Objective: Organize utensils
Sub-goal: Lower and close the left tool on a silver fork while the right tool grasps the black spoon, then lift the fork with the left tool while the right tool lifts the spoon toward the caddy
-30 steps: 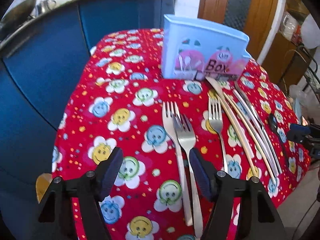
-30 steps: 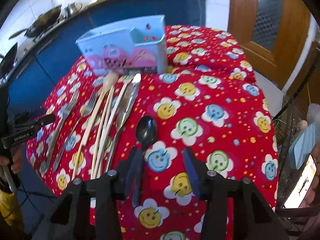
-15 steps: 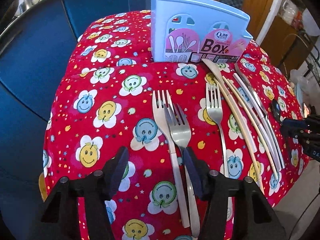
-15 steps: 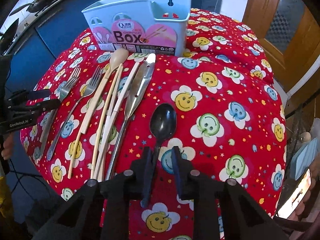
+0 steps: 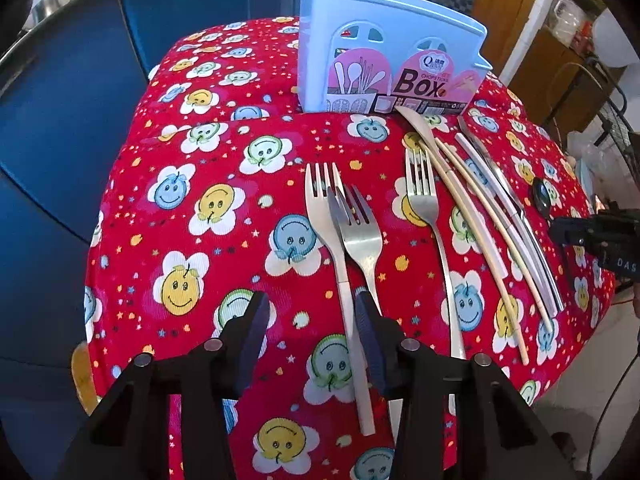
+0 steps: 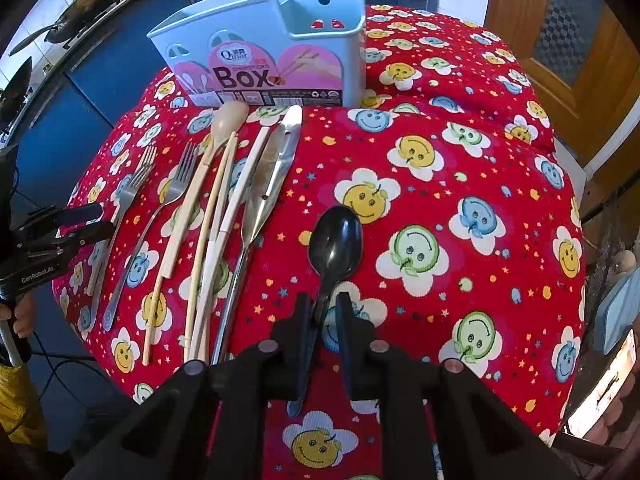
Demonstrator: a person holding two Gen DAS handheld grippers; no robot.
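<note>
Right gripper [image 6: 323, 304], jaws just closing, pinches the black spoon [image 6: 335, 240] handle; left gripper [image 5: 308, 314] narrows, half-open, around a white-handled fork [image 5: 332, 248], a contact only its own camera shows.

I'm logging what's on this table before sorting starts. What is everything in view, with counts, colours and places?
holder: one, pale blue with a pink label, standing at the far edge of the tablecloth
forks: three, silver, two overlapping and one apart, on the left side
long spoon: one, cream, lying beside the forks
chopsticks: cream, in the same row; count unclear
tongs: one pair, silver, right end of the row
black spoon: one, lying apart to the right
tablecloth: one, red with smiley flowers
pans: dark, on the counter behind
left tool: jaws have been closing, one fork handle between them, not pressed
right tool: jaws have been closing, now shut on the black spoon's handle
</note>
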